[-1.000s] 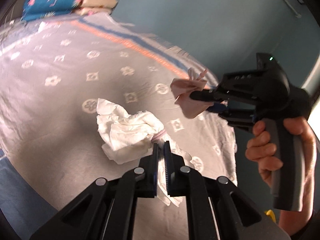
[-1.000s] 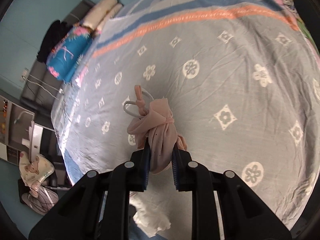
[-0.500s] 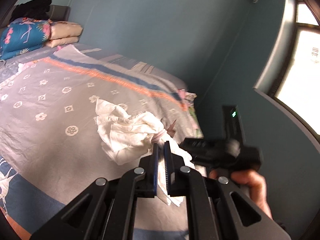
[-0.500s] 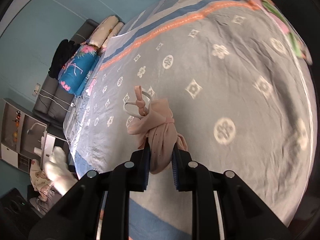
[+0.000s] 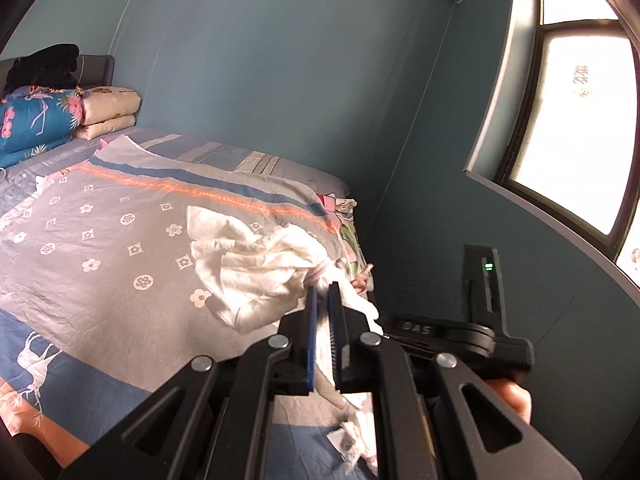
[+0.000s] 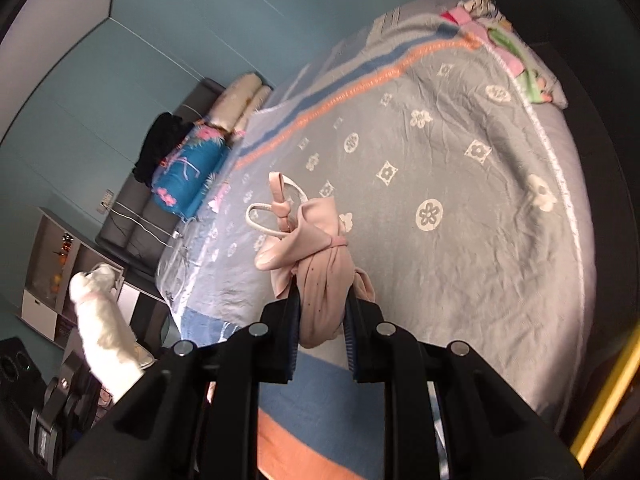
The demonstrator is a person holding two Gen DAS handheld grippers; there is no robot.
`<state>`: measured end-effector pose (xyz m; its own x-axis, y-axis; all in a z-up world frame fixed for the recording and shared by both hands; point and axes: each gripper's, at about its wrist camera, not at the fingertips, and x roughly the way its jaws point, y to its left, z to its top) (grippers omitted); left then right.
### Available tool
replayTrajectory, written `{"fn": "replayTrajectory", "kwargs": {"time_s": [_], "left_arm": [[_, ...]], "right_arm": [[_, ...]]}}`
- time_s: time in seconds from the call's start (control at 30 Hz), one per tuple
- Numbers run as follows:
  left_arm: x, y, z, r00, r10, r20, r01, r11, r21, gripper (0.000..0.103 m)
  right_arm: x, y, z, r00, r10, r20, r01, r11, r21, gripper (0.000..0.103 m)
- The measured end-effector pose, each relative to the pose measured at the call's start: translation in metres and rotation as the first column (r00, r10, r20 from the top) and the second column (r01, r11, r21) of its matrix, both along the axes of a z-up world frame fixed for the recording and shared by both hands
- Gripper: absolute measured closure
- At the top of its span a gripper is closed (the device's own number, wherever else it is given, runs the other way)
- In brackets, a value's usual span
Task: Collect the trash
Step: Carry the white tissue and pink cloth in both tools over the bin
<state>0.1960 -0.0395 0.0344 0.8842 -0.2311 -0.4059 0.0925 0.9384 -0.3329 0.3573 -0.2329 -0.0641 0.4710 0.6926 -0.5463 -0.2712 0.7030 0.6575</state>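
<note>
Left gripper (image 5: pixel 323 296) pinches crumpled white tissue (image 5: pixel 256 268), right gripper (image 6: pixel 320 308) clamps pink bundle (image 6: pixel 316 264); loose folds may slip free.

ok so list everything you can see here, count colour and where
white bag: 1, crumpled, in the left gripper
pink bag: 1, knotted, in the right gripper
bedspread: 1, grey with white flowers and orange and blue stripes, on the bed
folded quilts: 2, blue floral and cream, at the bed's head
black clothing: 1 heap, on the quilts
window: 1, bright, right wall
left gripper: black, shut
right gripper: black, shut
</note>
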Motion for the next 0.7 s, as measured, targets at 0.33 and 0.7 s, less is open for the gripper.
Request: {"fn": "replayTrajectory", "kwargs": {"time_s": [0.33,0.7], "left_arm": [[-0.036,-0.035,0.018,0.998,-0.056,0.023,0.054,0.997,0.047,0.098],[-0.065,-0.087,0.038,0.987,-0.124,0.103,0.110,0.985,0.132,0.098]], "right_arm": [[-0.060,-0.058,0.021,0.995,-0.079,0.060,0.076,0.996,0.048,0.084],[-0.140,-0.130,0.040,0.951,-0.259,0.171,0.252,0.966,0.061,0.084]]}}
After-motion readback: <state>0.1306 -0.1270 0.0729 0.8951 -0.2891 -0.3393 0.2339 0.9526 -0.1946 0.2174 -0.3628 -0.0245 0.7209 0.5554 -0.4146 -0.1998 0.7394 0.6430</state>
